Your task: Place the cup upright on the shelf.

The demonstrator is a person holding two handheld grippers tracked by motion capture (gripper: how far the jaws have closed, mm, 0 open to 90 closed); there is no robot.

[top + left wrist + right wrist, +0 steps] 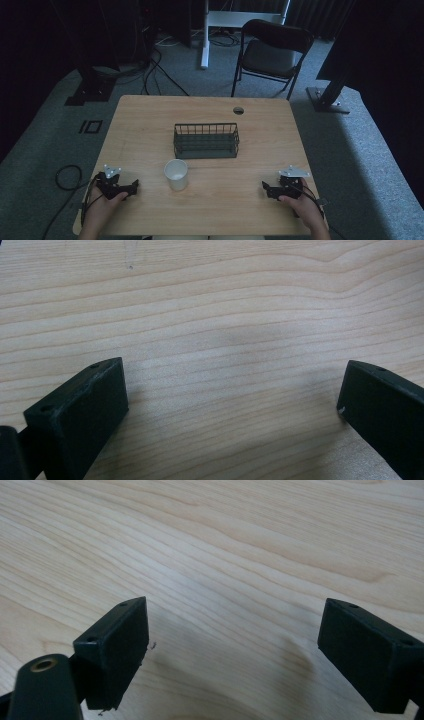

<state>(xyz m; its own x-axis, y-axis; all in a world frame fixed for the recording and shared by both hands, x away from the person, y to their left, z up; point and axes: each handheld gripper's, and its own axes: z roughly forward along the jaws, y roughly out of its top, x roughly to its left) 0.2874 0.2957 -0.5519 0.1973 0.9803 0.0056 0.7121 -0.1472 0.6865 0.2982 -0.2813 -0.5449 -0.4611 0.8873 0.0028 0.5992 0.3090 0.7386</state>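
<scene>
Looking across the worktop (150, 125), we see the cup (176, 174) near the front edge, nearer our left hand-held gripper (131, 188) than our right hand-held gripper (267, 190), both with jaws wide and empty.

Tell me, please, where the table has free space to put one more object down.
Free: the table left and right of the wire basket, and between the paper cup and the right tongs. Crowded: between cup and basket.
</scene>
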